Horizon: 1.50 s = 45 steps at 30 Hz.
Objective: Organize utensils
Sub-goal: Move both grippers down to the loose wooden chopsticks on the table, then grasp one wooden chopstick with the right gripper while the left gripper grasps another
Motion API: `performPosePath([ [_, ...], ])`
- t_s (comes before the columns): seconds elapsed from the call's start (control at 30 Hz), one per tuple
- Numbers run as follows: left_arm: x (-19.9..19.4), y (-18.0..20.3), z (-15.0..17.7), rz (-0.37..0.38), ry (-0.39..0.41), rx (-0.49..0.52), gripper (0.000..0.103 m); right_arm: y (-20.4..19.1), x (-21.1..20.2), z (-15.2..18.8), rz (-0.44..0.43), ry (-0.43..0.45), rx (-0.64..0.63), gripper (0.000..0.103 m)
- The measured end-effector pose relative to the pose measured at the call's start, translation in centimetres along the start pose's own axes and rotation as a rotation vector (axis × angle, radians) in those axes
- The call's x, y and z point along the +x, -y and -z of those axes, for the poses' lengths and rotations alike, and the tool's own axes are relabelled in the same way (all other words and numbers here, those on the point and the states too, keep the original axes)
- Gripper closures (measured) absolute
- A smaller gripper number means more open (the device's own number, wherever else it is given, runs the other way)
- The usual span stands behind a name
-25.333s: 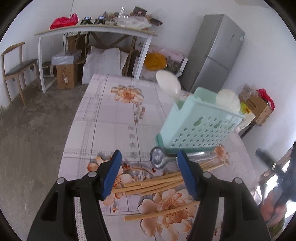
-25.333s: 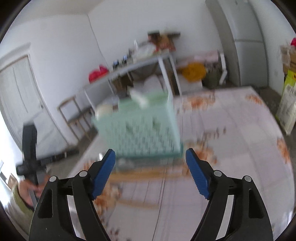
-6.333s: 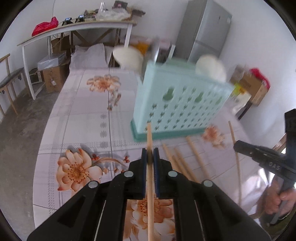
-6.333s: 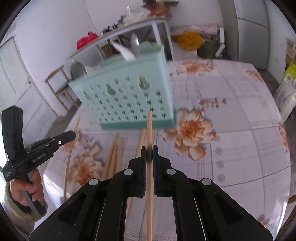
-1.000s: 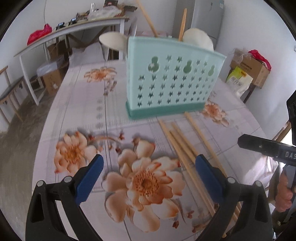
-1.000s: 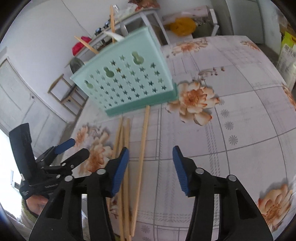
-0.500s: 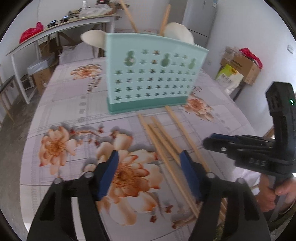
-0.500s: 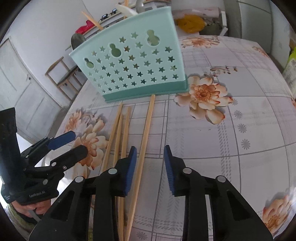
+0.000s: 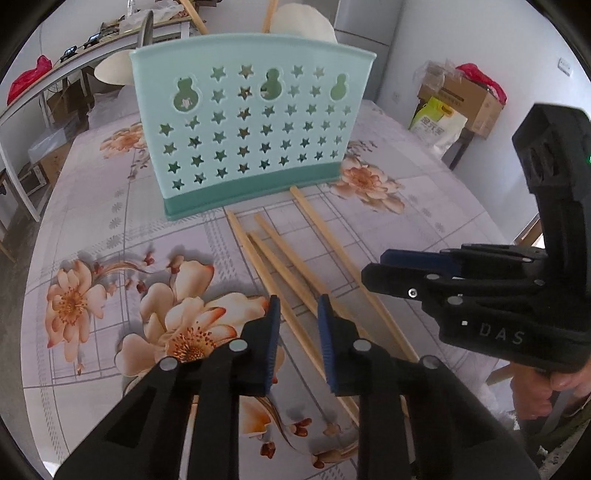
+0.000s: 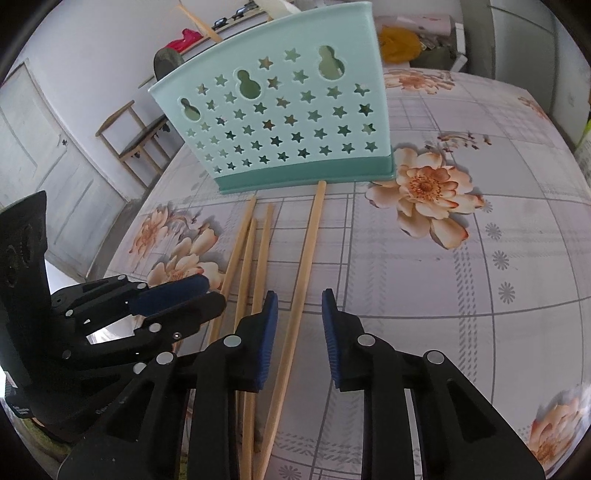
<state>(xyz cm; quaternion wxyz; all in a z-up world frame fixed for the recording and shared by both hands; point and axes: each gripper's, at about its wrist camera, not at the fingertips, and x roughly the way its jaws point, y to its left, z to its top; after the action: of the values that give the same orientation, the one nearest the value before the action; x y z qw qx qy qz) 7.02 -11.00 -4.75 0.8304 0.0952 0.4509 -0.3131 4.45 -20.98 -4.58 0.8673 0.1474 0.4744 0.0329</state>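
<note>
**A:** Why is everything crowded at the near end of the table?

**B:** The holder stands upright at 12 o'clock from both grippers, its pierced wall facing them. That leaves its open top free for dropping things in. A white spoon and two sticks already poke out above the rim.

**A:** And the grippers?

**B:** Both tilt down at the cloth, side by side. In the left view the right gripper sits at 3 o'clock. The left gripper straddles one stick of the bunch. Its jaws have just been closing, and a narrow gap remains, so the pads don't yet pinch the wood. The right one is the same: its jaws have just been closing around the lone stick, which lies nearer the left pad, not clamped.

**A:** So one stick each?

**B:** I judge so. Each hand lines its jaws across a stick so it can be nipped and lifted alone.

**A:** How do the sticks look?

**B:** Four of them, long, thin, pale wood, lying flat. In the right view they run from the holder's foot at 12 o'clock back towards 6. Three lie close together at about 11 o'clock, nearly parallel. The lone one lies apart to their right, its far tip just touching the holder's base. They're light and smooth, so I'd expect one to roll or pivot if pinched off-centre.
</note>
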Motion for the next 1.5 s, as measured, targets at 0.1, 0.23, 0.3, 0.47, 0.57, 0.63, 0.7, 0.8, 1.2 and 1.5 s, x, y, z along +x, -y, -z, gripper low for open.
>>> performPosePath([
  [0.1,0.5,0.1,0.1,-0.018,-0.015,0.006,0.085,-0.1,0.4,-0.1,0.005,-0.005,-0.009,0.082],
  [0.23,0.8,0.0,0.2,-0.034,-0.028,0.008,0.085,-0.3,0.9,-0.3,0.014,-0.014,-0.017,0.085],
  [0.3,1.0,-0.1,0.2,-0.039,-0.035,0.005,0.085,-0.4,1.2,-0.3,0.018,-0.019,-0.018,0.087],
  [0.47,1.2,-0.1,0.3,-0.056,-0.032,0.013,0.089,-0.4,1.8,-0.4,0.025,-0.031,-0.013,0.092],
  [0.57,1.2,-0.2,0.3,-0.058,-0.031,0.010,0.090,-0.4,1.9,-0.3,0.029,-0.030,-0.007,0.095],
  [0.63,1.1,-0.4,0.3,-0.059,-0.030,0.007,0.091,-0.1,1.6,-0.1,0.031,-0.029,0.000,0.096],
  [0.7,1.0,-0.6,0.5,-0.062,-0.030,0.002,0.092,0.2,1.5,-0.1,0.033,-0.029,0.005,0.097],
  [0.8,0.7,-1.0,0.7,-0.065,-0.030,-0.005,0.093,0.6,1.4,0.1,0.038,-0.032,0.016,0.098],
  [1.2,-0.4,-2.5,1.8,-0.089,-0.033,-0.047,0.096,1.7,0.5,1.0,0.043,-0.027,0.040,0.099],
  [1.5,-0.5,-2.8,2.0,-0.093,-0.033,-0.062,0.096,2.0,0.1,1.2,0.041,-0.025,0.043,0.099],
])
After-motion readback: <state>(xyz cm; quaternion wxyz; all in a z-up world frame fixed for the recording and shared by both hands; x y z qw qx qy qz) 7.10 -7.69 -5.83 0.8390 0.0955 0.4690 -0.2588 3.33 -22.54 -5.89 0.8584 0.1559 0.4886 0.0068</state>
